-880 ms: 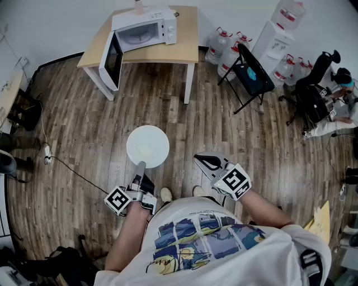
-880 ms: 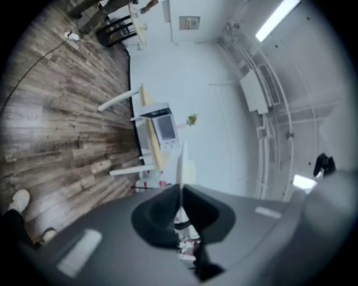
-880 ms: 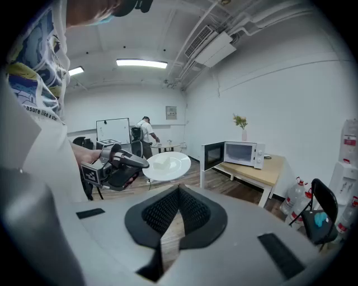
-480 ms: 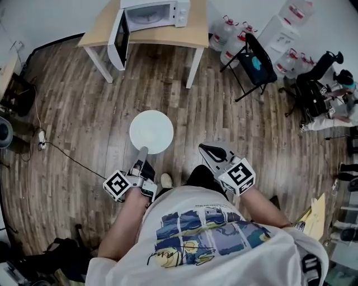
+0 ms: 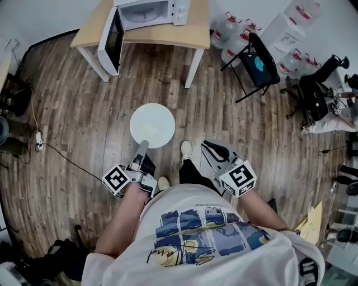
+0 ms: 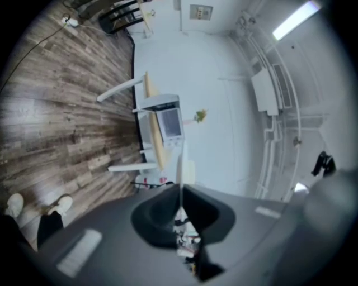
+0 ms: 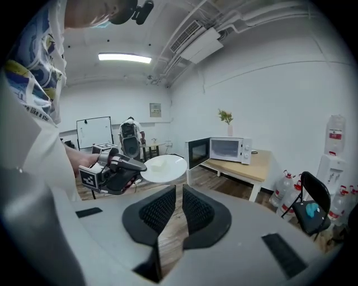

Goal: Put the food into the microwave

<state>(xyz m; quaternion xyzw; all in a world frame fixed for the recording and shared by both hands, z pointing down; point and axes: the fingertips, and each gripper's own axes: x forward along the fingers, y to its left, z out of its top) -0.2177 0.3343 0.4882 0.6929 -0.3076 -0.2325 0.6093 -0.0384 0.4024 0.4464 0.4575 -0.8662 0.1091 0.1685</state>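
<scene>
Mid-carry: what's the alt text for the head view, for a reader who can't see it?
Seen from above, the left gripper holds a round white plate by its rim over wooden flooring; ahead, a white microwave stands door-open on a wooden table.

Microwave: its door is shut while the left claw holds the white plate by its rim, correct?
Not quite. The door of the microwave is open, swung out over the table's edge, as the head view shows. The rest holds: the left claw is closed on the rim of the white plate.
</scene>
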